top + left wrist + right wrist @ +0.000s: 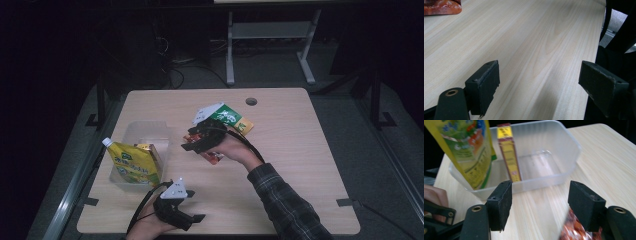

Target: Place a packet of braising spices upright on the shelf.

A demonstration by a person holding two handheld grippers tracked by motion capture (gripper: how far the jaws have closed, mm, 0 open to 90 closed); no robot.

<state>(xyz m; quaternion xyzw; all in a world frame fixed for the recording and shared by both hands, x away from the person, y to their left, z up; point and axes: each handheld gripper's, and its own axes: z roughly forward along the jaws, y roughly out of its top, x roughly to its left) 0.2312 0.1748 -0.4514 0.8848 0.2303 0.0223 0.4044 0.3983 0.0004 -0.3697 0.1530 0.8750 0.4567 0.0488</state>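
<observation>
A clear plastic bin (150, 131) stands at the table's left. A yellow pouch (132, 167) with a white cap and a thin yellow box (145, 148) stand upright in it. My right gripper (189, 144) hovers mid-table, pointing at the bin, jaws open with nothing between them. In the right gripper view the gripper (540, 205) faces the bin (564, 152), the pouch (466, 150) and the box (509, 155). A red snack packet (574, 230) lies under its right jaw. My left gripper (195, 206) rests open at the front edge, and in its own view (539, 82) only bare wood lies between the jaws.
A green packet (229, 117) lies behind the right hand, with the red packet (215, 158) under that hand. The red packet's end (441, 6) shows far off in the left gripper view. A cable hole (251, 101) sits near the table's far edge. The table's right half is bare wood (310, 150).
</observation>
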